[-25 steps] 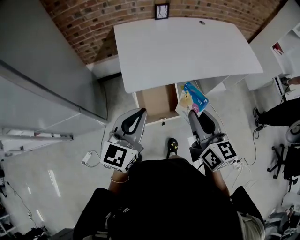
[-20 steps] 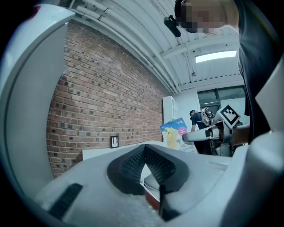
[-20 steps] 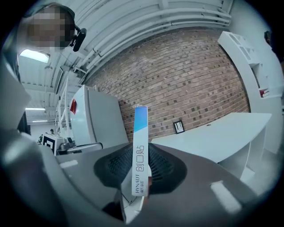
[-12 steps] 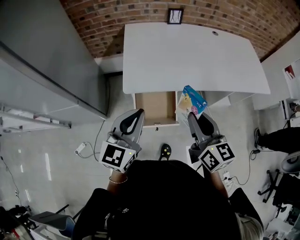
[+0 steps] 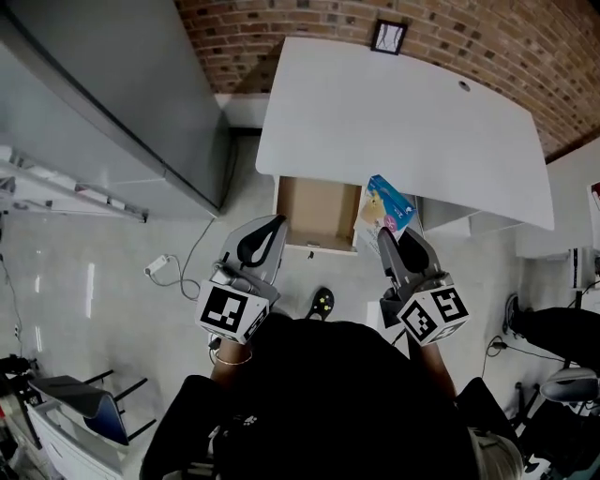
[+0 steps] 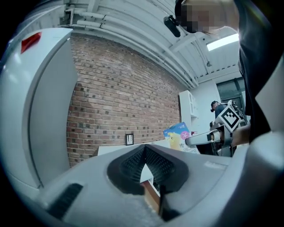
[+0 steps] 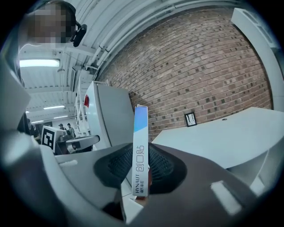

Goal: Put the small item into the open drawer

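A flat blue and yellow box (image 5: 386, 202) stands upright in my right gripper (image 5: 387, 236), which is shut on its lower end. In the right gripper view the box's narrow printed edge (image 7: 140, 153) rises between the ribbed pads (image 7: 162, 166). The open wooden drawer (image 5: 317, 210) sticks out from under the white desk (image 5: 403, 122); it looks empty. The box hangs just right of the drawer's right front corner. My left gripper (image 5: 277, 225) is shut and empty, near the drawer's left front corner. The left gripper view shows the box (image 6: 177, 133) and the right gripper (image 6: 205, 138) off to the right.
A tall grey cabinet (image 5: 112, 94) stands left of the desk against the brick wall (image 5: 281, 19). On the floor lie a cable with an adapter (image 5: 157, 266) and a black shoe (image 5: 322, 302). A chair (image 5: 75, 398) is at the lower left. White units (image 5: 469, 220) stand right of the drawer.
The whole view has swung as the person turned, so the desk now lies slanted. Both grippers stay just in front of the drawer, with the box still in the right one.
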`<move>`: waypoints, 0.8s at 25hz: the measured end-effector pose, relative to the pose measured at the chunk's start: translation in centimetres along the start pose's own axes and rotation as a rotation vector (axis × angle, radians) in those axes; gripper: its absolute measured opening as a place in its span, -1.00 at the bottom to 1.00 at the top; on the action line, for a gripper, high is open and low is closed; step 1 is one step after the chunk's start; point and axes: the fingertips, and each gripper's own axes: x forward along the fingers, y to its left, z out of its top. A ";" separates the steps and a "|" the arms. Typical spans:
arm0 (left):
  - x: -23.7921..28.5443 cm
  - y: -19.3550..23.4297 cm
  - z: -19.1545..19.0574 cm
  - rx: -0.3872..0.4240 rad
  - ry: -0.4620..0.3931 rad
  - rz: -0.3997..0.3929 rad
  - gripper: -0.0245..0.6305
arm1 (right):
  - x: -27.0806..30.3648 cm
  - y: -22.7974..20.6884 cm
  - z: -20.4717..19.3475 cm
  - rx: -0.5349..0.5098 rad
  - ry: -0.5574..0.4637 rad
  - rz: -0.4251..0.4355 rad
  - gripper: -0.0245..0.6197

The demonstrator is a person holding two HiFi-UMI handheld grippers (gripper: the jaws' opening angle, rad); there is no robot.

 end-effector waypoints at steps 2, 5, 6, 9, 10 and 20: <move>-0.3 0.2 -0.6 -0.005 0.010 0.039 -0.95 | 0.4 -0.3 -0.7 -0.015 0.027 0.026 -0.60; -0.7 0.3 -1.4 -0.019 0.019 0.077 -0.95 | 0.9 -0.5 -2.1 -0.043 0.070 0.064 -0.60; -0.9 0.3 -1.7 -0.021 0.024 0.086 -0.95 | 1.1 -0.5 -2.6 -0.054 0.086 0.075 -0.60; -1.6 0.3 -2.3 -0.014 0.036 0.110 -0.95 | 1.7 -0.6 -4.3 -0.090 0.137 0.107 -0.60; -1.9 0.4 -2.6 -0.015 0.041 0.120 -0.95 | 2.0 -0.7 -4.9 -0.104 0.154 0.117 -0.60; -3.2 2.7 -6.1 -0.073 0.111 0.140 -0.95 | 6.1 -1.4 -10.8 -0.178 0.300 0.148 -0.60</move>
